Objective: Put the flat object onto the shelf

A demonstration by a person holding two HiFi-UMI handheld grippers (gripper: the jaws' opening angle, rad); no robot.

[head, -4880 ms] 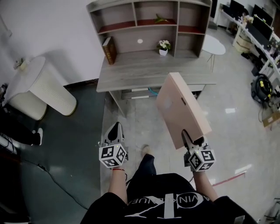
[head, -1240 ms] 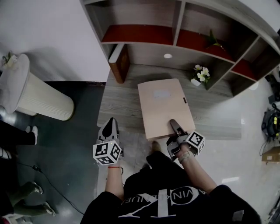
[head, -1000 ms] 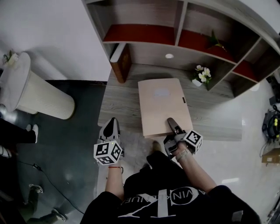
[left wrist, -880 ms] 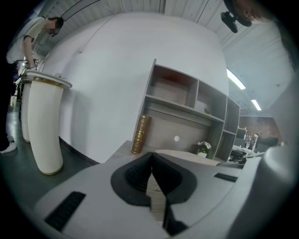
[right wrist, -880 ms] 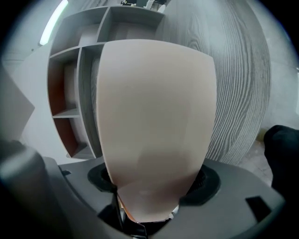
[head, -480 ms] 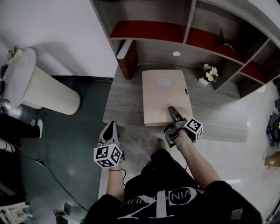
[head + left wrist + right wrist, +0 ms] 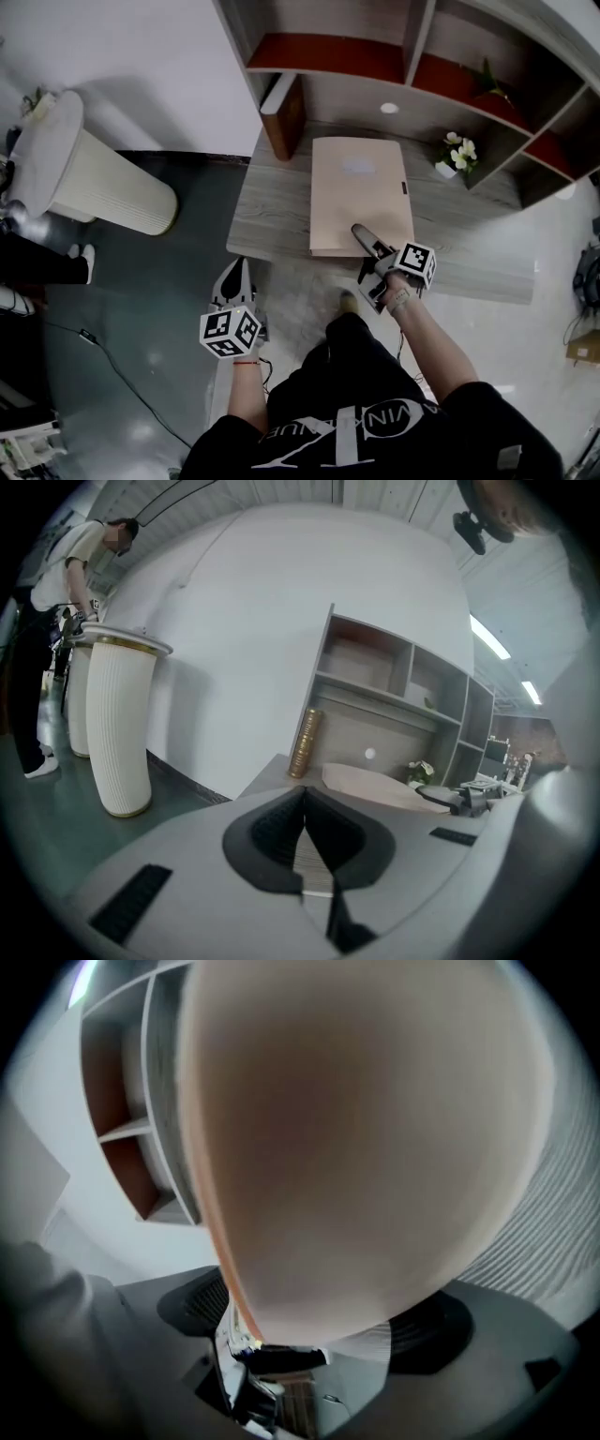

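**Flat board lies on the surface, right gripper is letting it go**

Nearest to the person, the left gripper (image 7: 241,277) hangs low over the floor, in front of the surface and to its left side. Its jaws are pressed together and there is nothing between them; the left gripper view (image 7: 305,844) shows this clearly.

A little further, the right gripper (image 7: 360,232) reaches over the front edge of the grey wooden surface (image 7: 272,211). Its jaws stand wide and are opening. The near edge of the flat board (image 7: 359,187) is between them, but the pads do not seem to press on it. In the right gripper view (image 7: 319,1326) the pale face of the board (image 7: 366,1138) fills almost the whole picture.

The board itself lies flat on the surface, with its long side pointing away from the person. Its near edge comes about to the front edge of the surface.

Behind the board, at the far left, a brown book (image 7: 284,116) leans against the side wall of the shelf (image 7: 422,42). At the far right a small pot of white flowers (image 7: 456,153) stands near the board's corner but apart from it. Above them are the open compartments of the shelf, some with a red floor.

Well to the left, on the dark floor, stands a white ribbed pedestal (image 7: 103,183).
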